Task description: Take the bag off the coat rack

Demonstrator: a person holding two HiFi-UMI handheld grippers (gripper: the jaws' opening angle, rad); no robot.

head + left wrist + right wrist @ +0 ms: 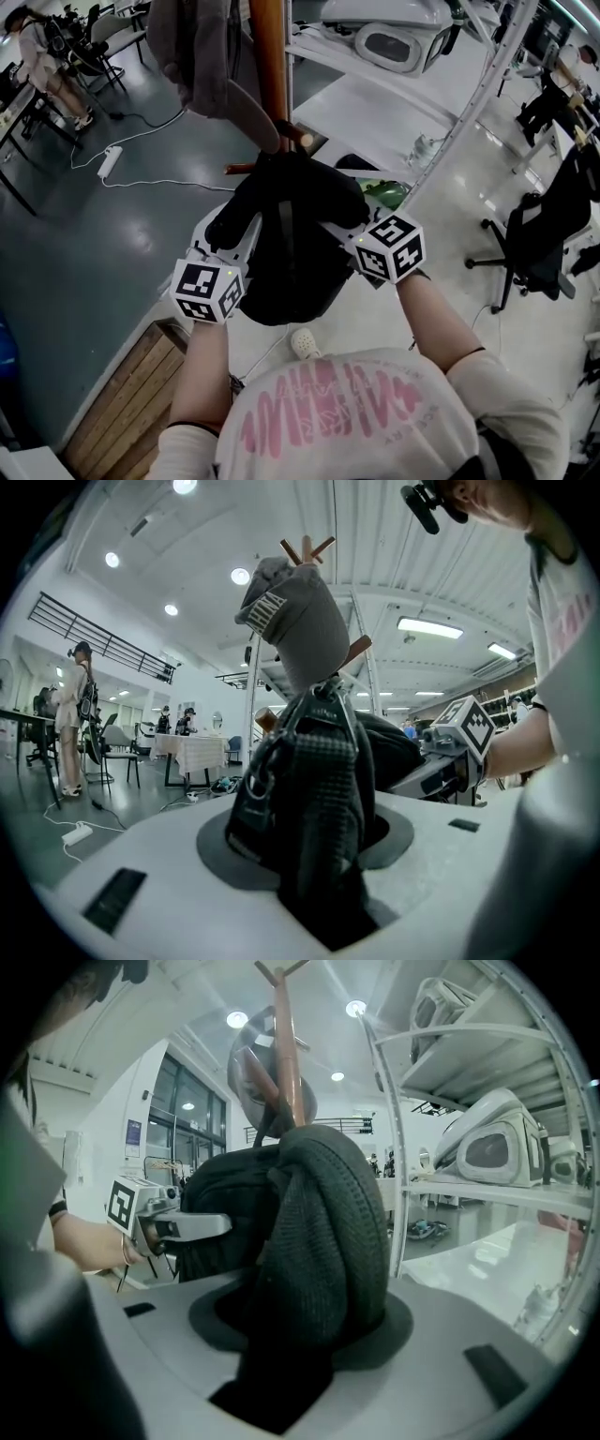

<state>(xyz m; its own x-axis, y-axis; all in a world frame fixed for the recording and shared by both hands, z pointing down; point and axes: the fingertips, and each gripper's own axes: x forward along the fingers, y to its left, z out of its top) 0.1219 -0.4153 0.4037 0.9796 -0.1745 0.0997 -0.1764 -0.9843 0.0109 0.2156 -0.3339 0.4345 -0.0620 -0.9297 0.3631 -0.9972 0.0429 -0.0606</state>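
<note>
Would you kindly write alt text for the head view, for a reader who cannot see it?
Seen from above, a person's left tongs and right tongs each grip a side of a black bag that hangs on a wooden rack. A grey garment hangs higher on the rack.

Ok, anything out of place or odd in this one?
Nothing much: the black bag hangs on the wooden coat rack below a grey hat. Only a power strip and its cable lie loose on the floor.
</note>
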